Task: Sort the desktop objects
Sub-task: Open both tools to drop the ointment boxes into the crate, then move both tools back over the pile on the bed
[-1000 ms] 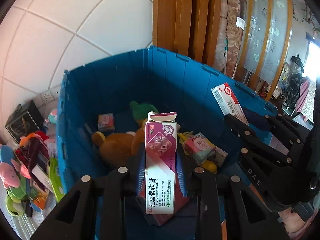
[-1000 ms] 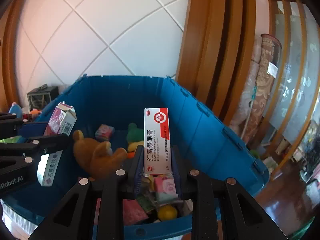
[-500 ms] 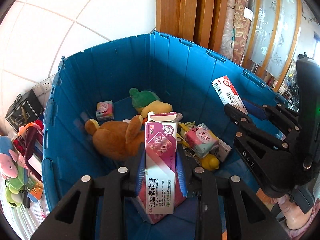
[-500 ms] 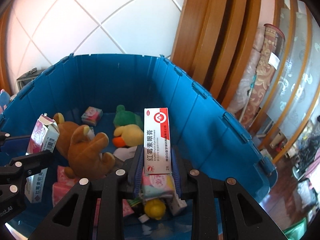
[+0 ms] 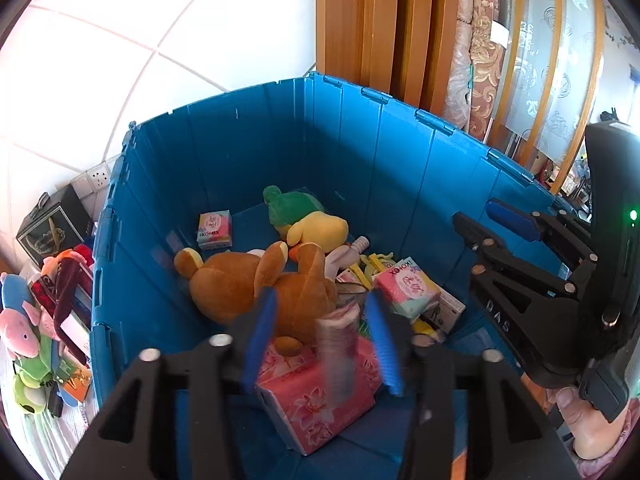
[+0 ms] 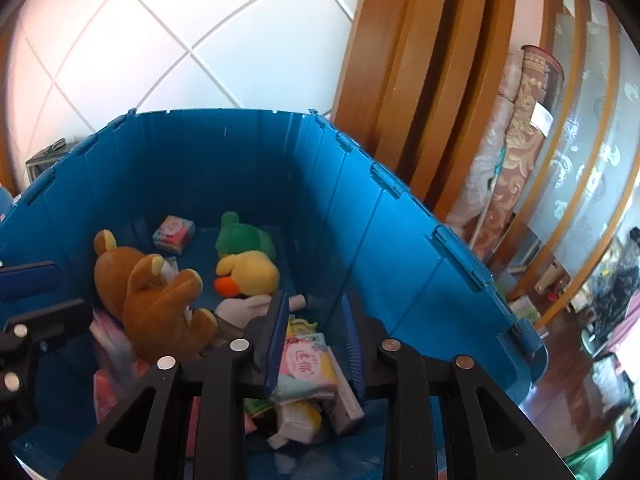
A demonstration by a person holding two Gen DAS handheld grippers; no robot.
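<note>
Both grippers hang over the blue bin (image 5: 400,168), their jaws opening. My left gripper (image 5: 320,300) has its blue pads (image 5: 260,332) spread. A pink-and-white medicine box (image 5: 338,344) shows as a blur between them, free of both pads, above a pink flowered tissue pack (image 5: 316,396). My right gripper (image 6: 314,300) holds nothing; through its gap I see a pink tissue pack (image 6: 304,364) lying in the bin (image 6: 400,248). The right gripper (image 5: 484,224) also shows at the right of the left wrist view, with nothing in it.
In the bin lie a brown plush bear (image 5: 256,284), a green-and-yellow plush duck (image 5: 308,220), small tissue packs (image 5: 215,229) and boxes. Plush toys and packets (image 5: 36,328) pile up outside its left wall. Wooden door frames (image 6: 420,80) and rolled rugs (image 6: 520,140) stand behind.
Both grippers have opened. The pink-and-white box has slipped from the left pads and drops. The red-and-white box has gone from the right pads. Both views look deeper into the bin.
</note>
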